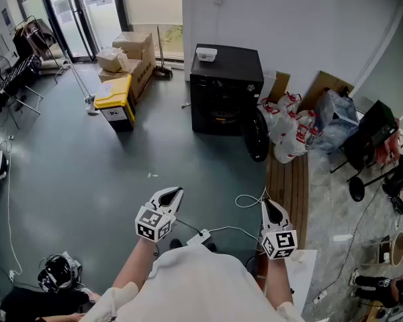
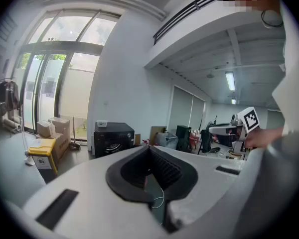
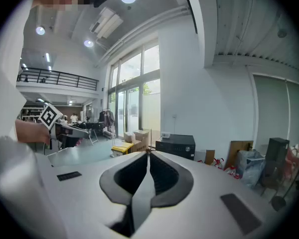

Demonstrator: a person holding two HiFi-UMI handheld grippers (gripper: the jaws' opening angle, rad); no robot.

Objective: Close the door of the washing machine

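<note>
I hold both grippers low in front of me, well apart from the washer (image 1: 225,79), which stands at the far edge of the floor against the white wall. Its round door (image 1: 256,136) hangs open, swung out at the washer's right front corner, just beside a heap of white-and-red bags (image 1: 289,129).

My left gripper (image 1: 176,192) has its jaws together with nothing between them. In its own view the tips meet and the washer shows beyond, left of them. My right gripper (image 1: 266,203) is likewise closed and empty, with the washer just right of its tip.

A white cable (image 1: 238,200) loops on the floor beside the right gripper. A small white box (image 1: 206,54) sits on the washer's top, and a yellow bin (image 1: 114,98) stands well left of the washer.
</note>
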